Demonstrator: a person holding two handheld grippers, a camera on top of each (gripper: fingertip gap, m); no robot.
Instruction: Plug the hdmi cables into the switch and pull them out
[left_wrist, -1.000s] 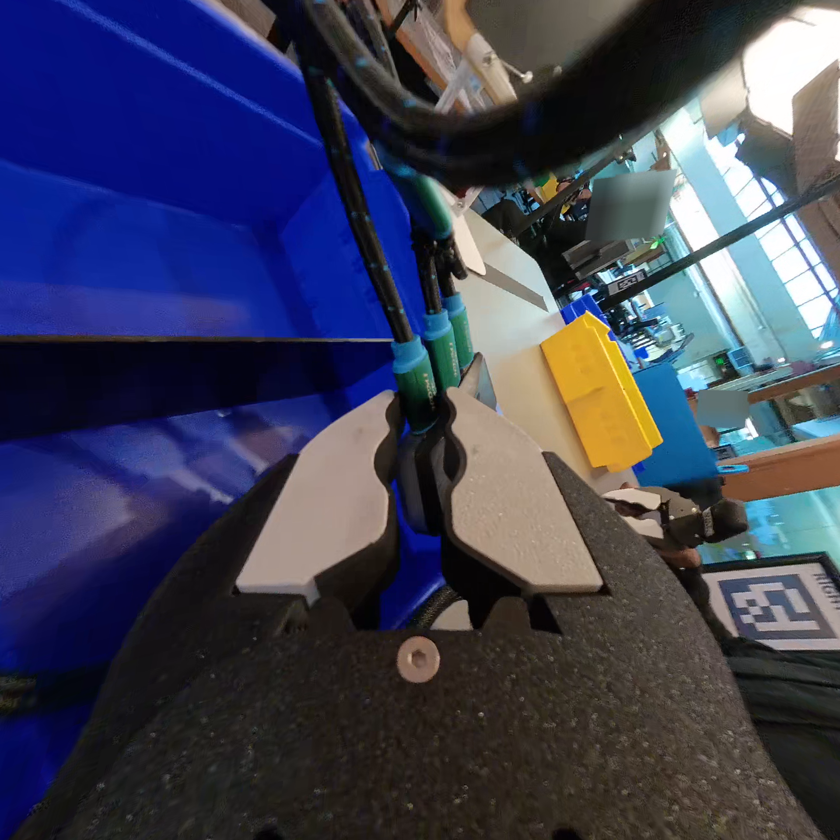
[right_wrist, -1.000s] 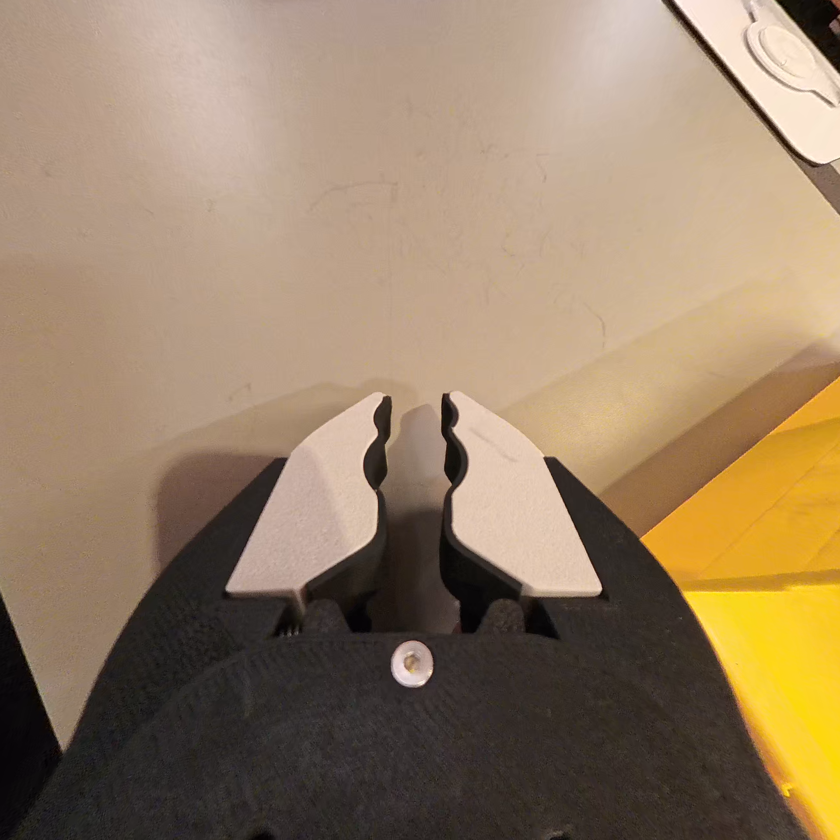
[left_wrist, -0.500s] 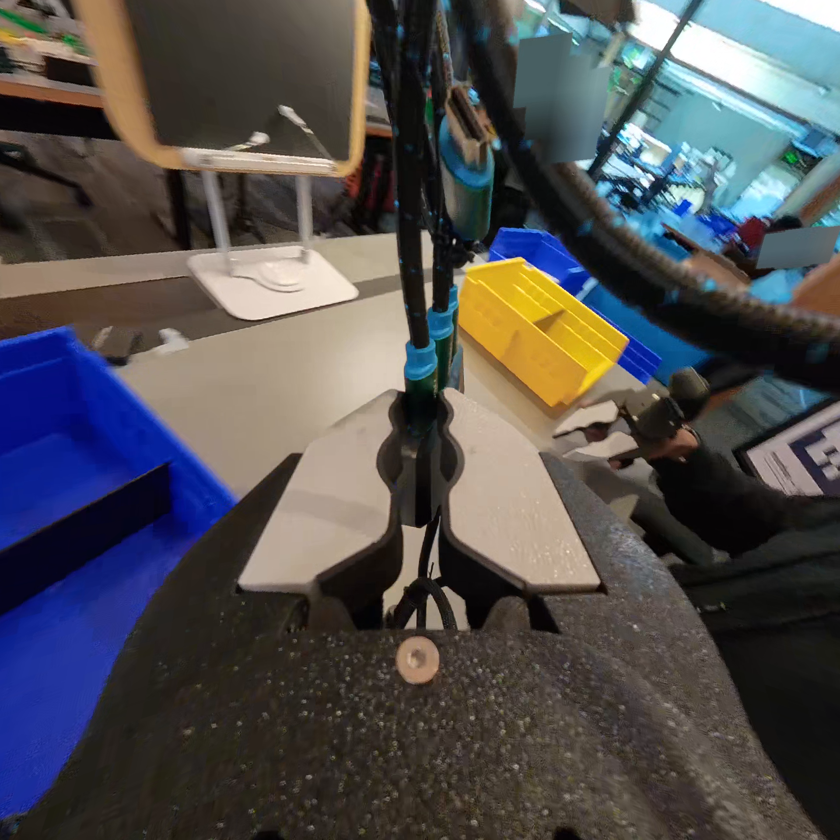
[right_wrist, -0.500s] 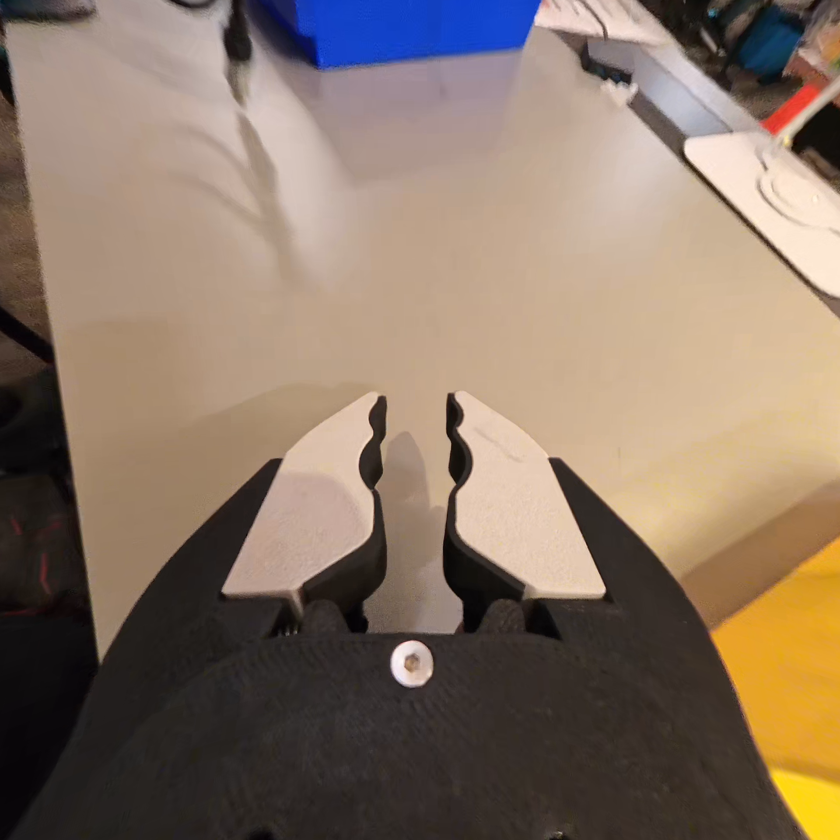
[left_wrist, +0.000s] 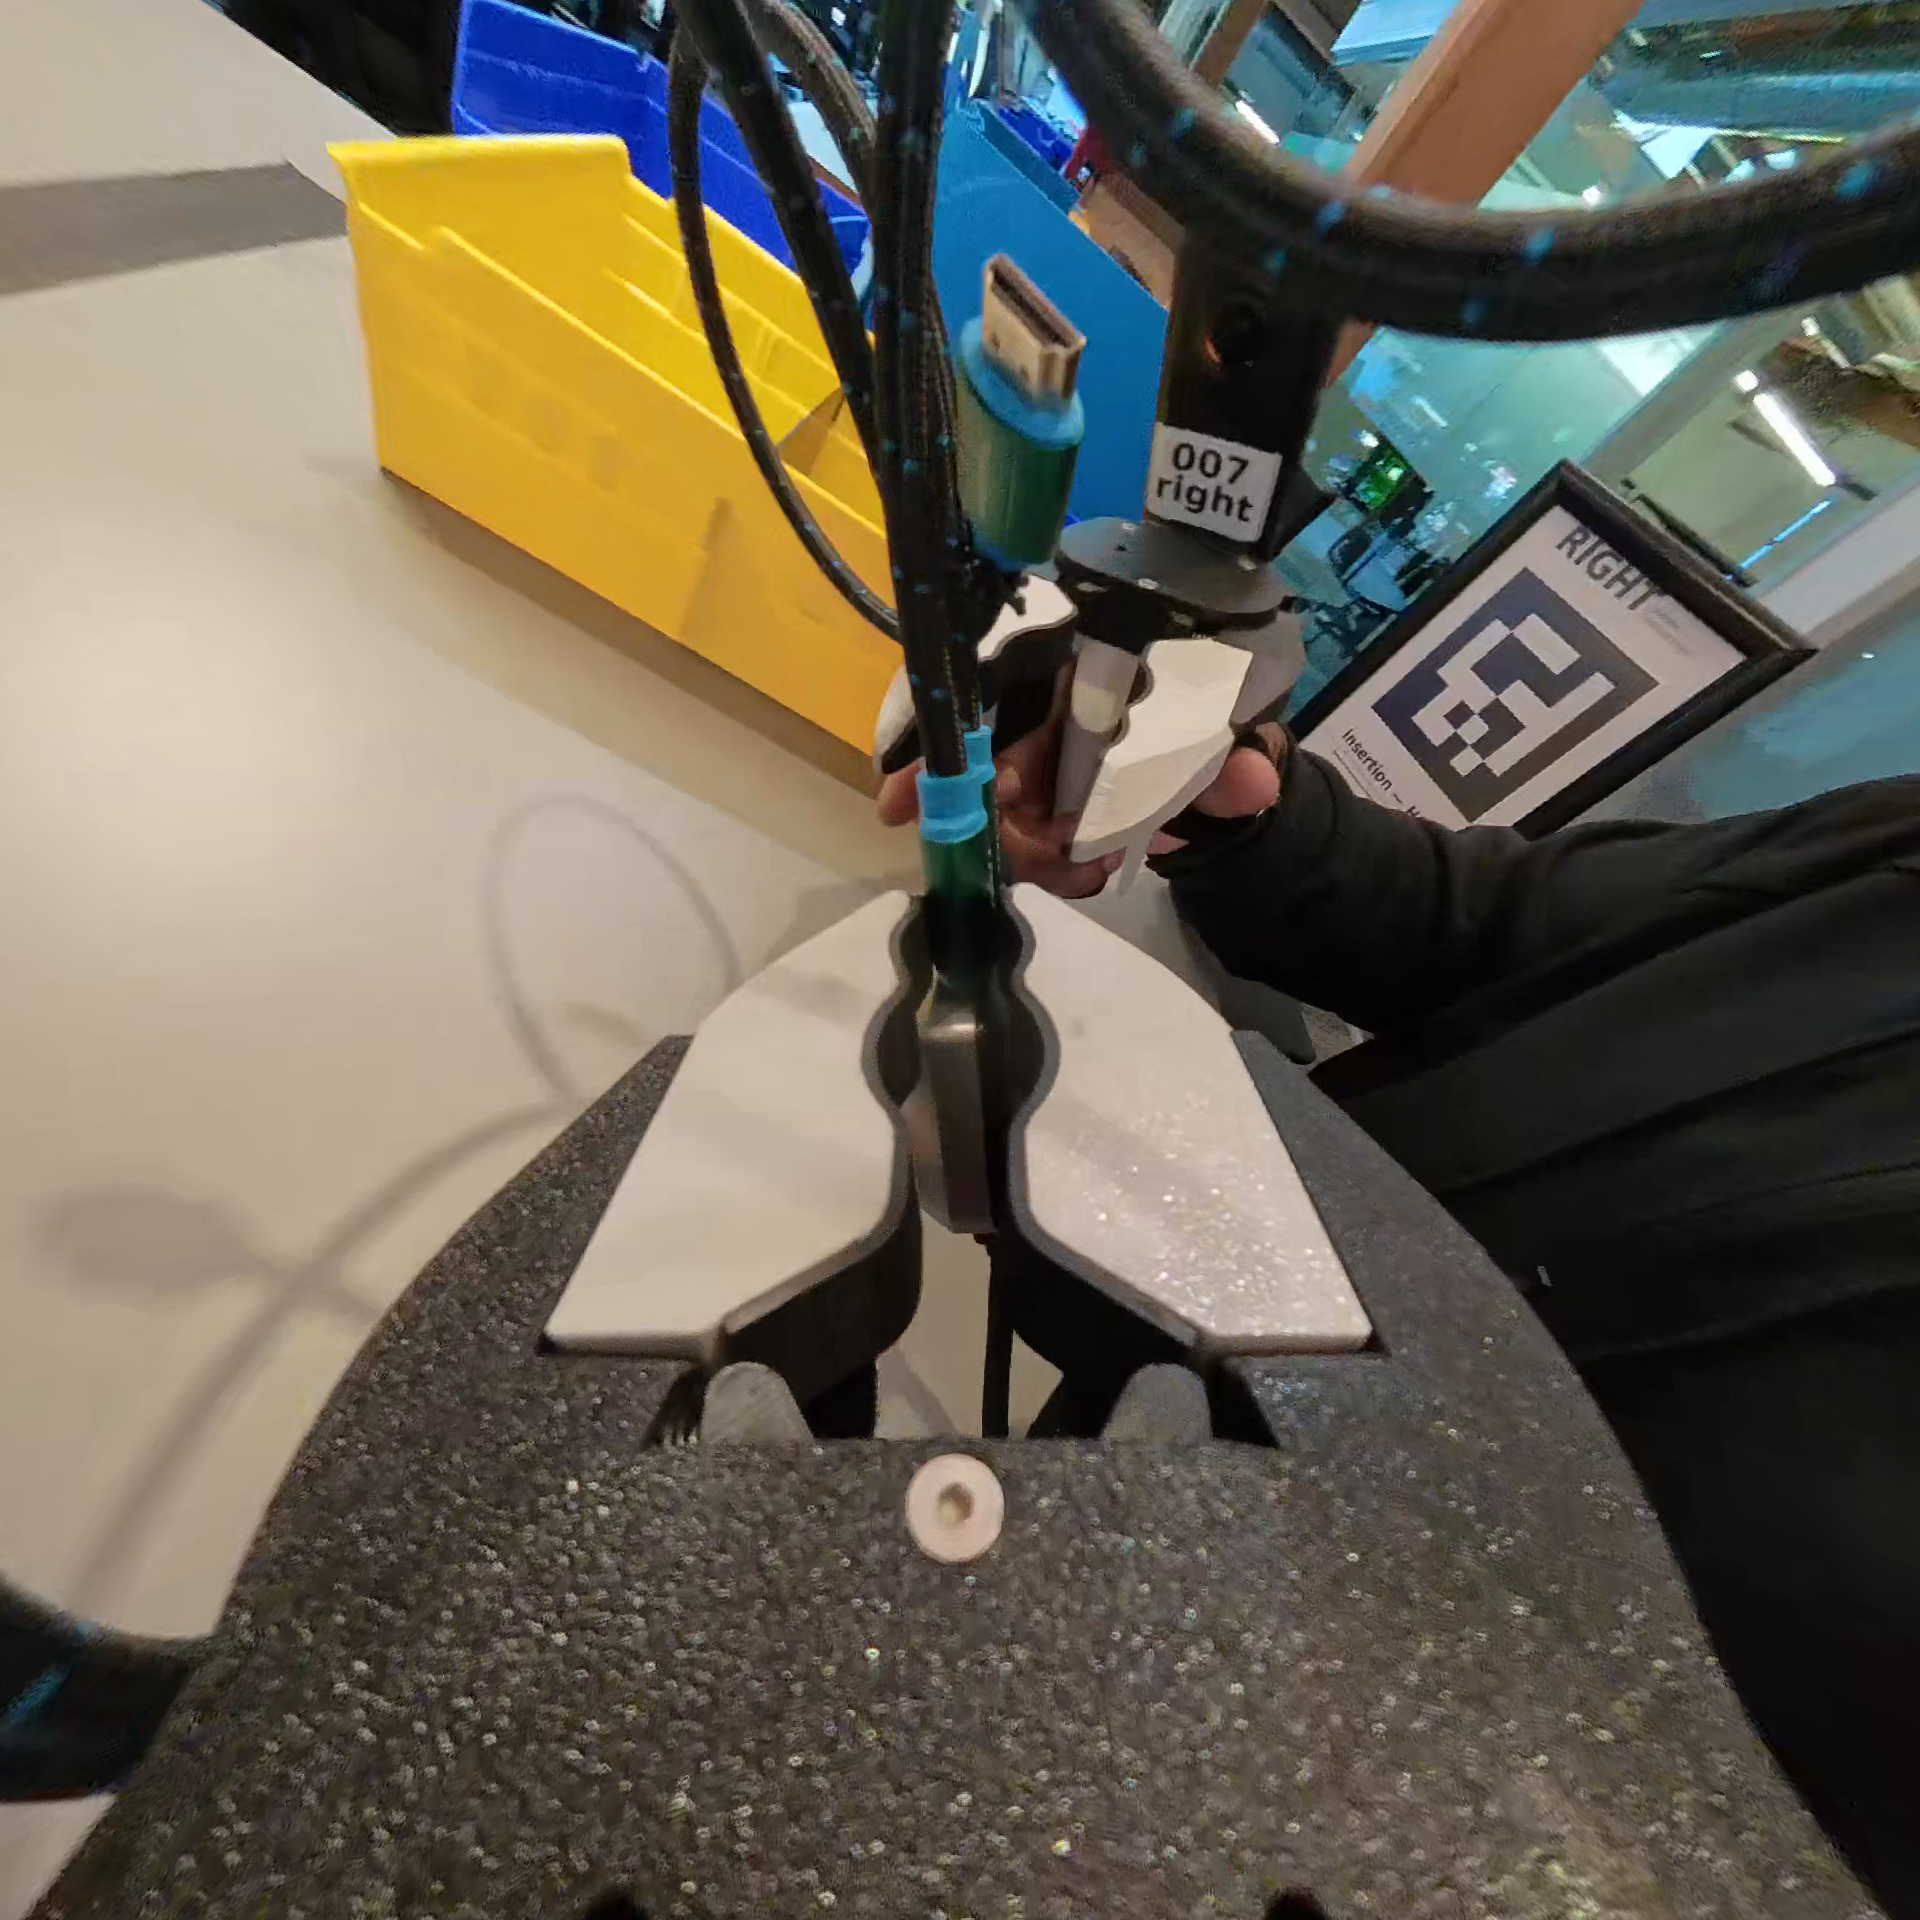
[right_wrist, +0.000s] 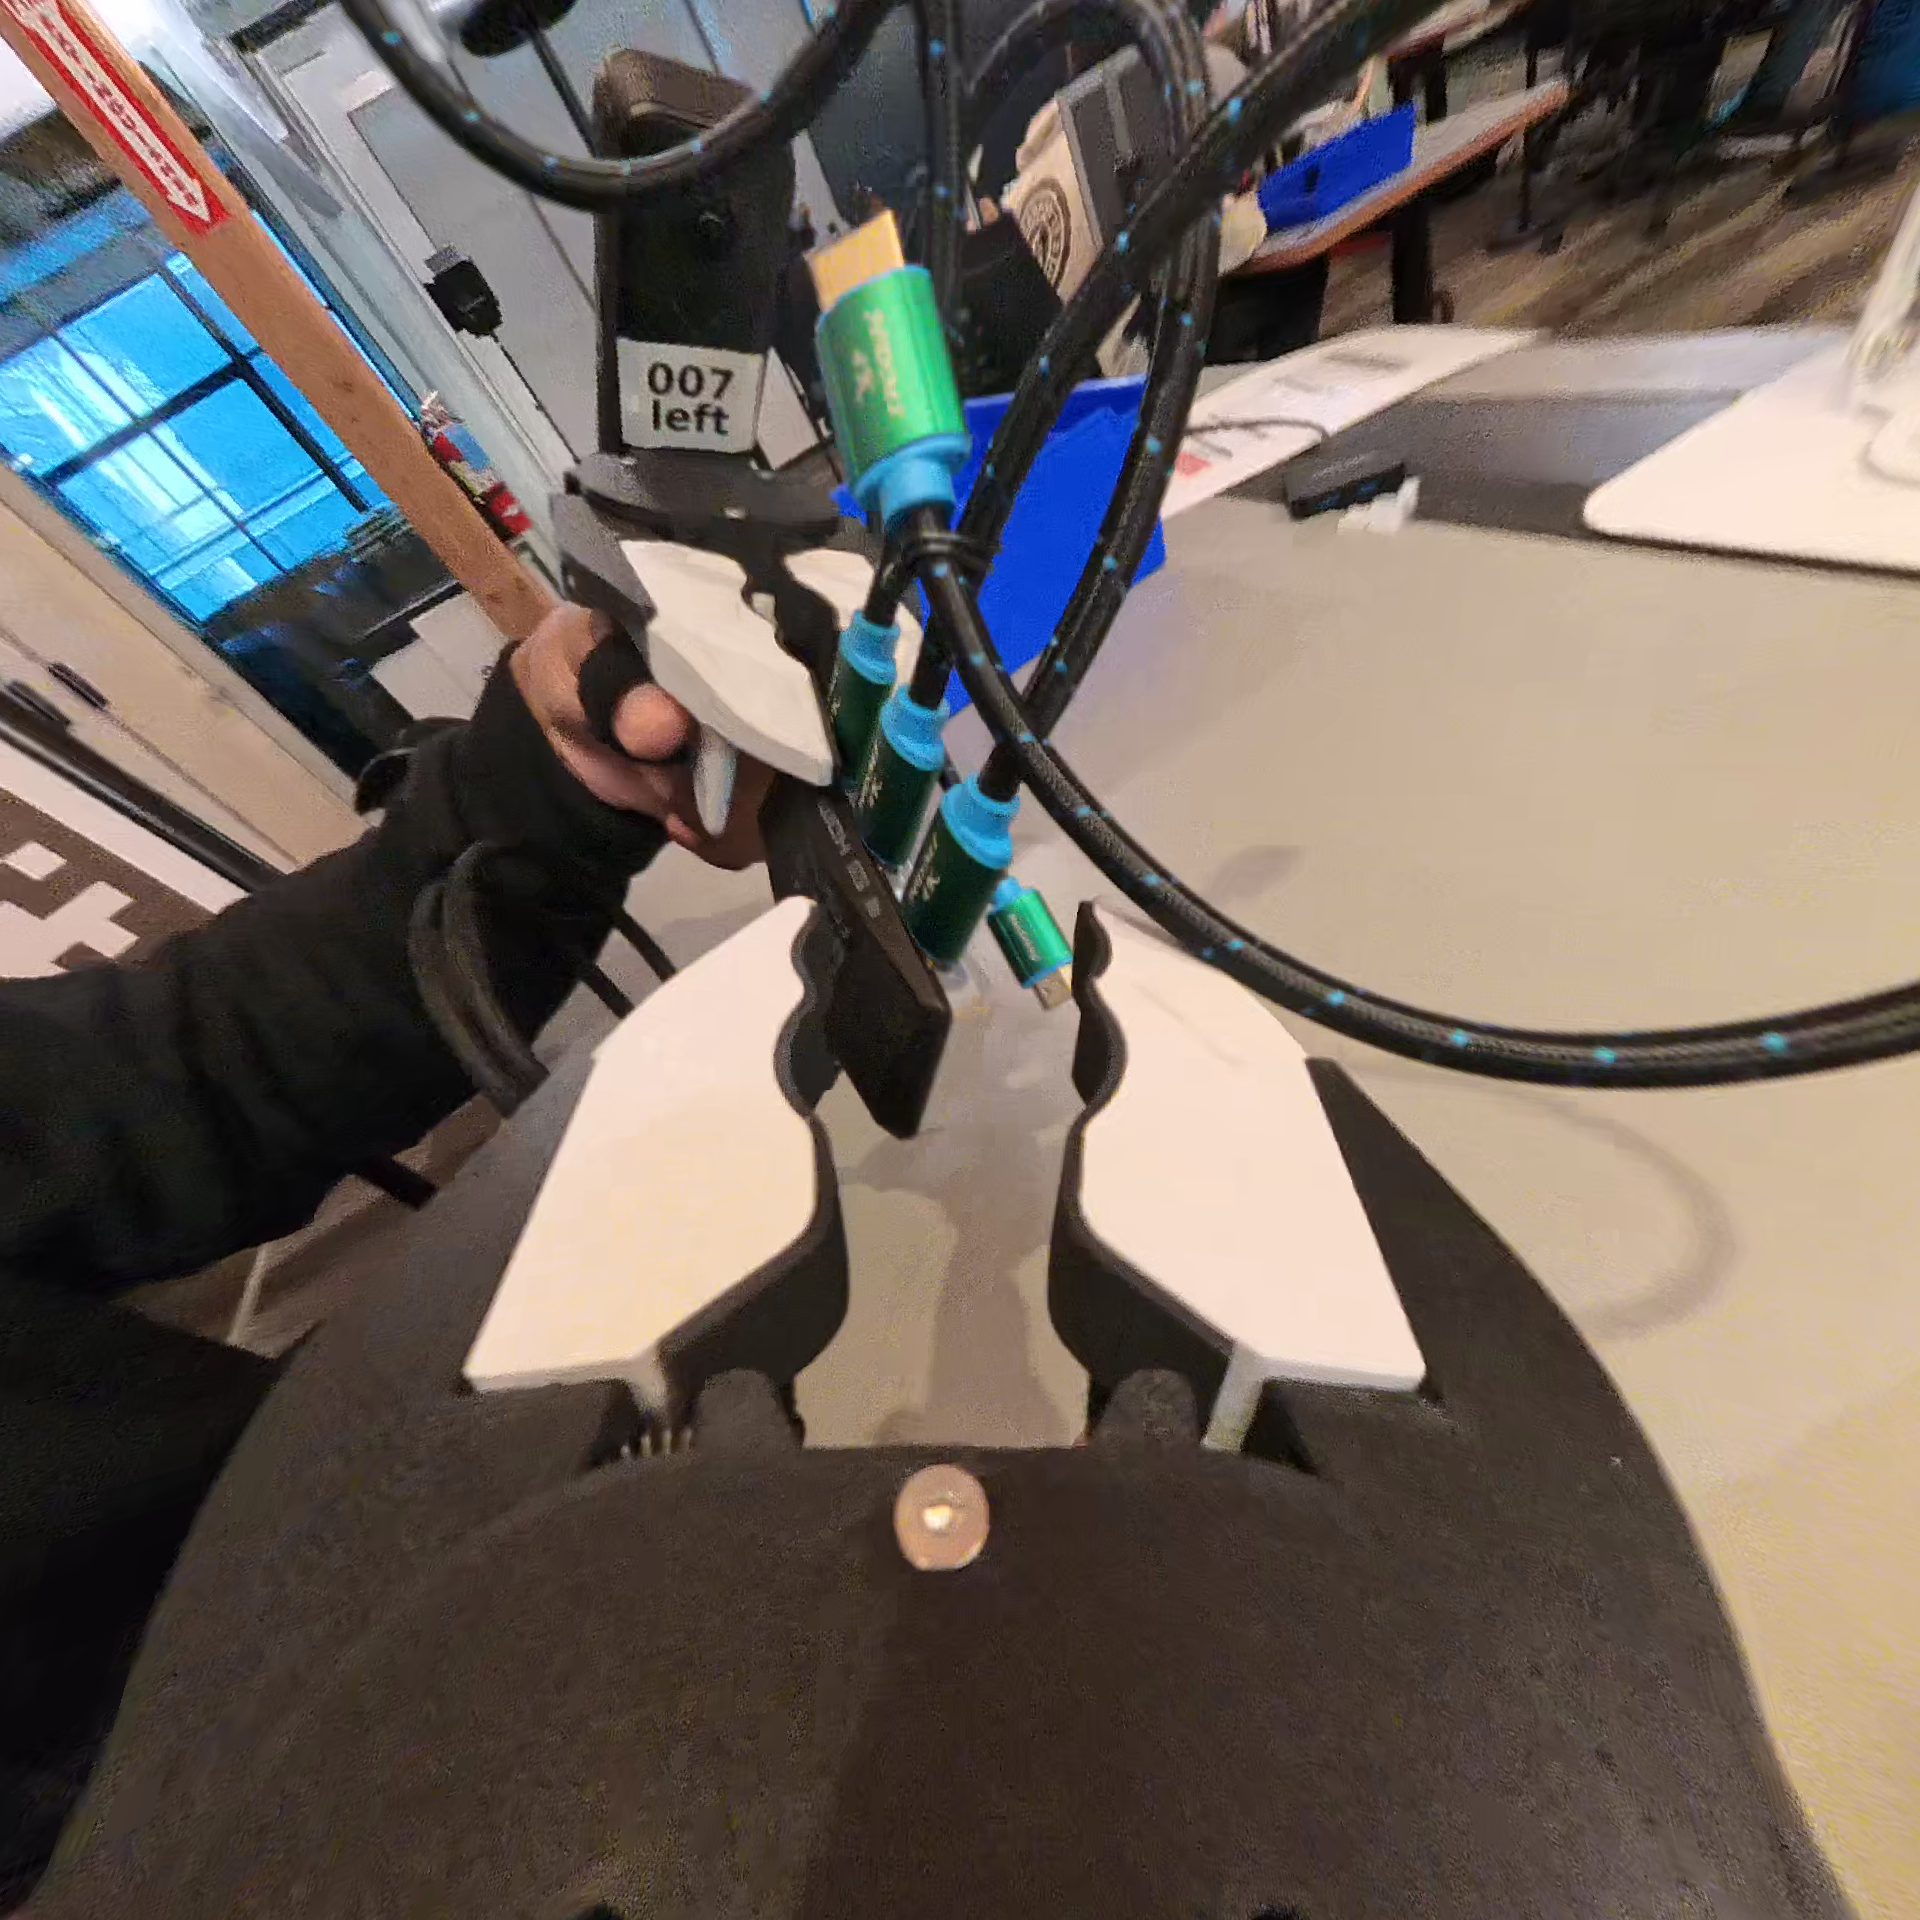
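My left gripper is shut on the black HDMI switch, seen edge-on between its fingers and held above the table. Black braided cables rise from it. In the right wrist view the switch hangs from the left gripper with three green plugs seated in it. A loose green plug with a gold tip points up, and shows in the left wrist view. A small green plug dangles beside the switch. My right gripper is open and empty, facing the switch's lower end; it shows in the left wrist view.
A yellow bin stands on the beige table, with blue bins behind it. A framed marker sign stands at the right. In the right wrist view a blue bin and a white stand base sit farther back. The left gripper's tips are roughly 5 cm from the right gripper's.
My left gripper has lifted the switch and cables away from the blue bin and swung right. My right gripper has tilted up from the table to face it, its jaws wider.
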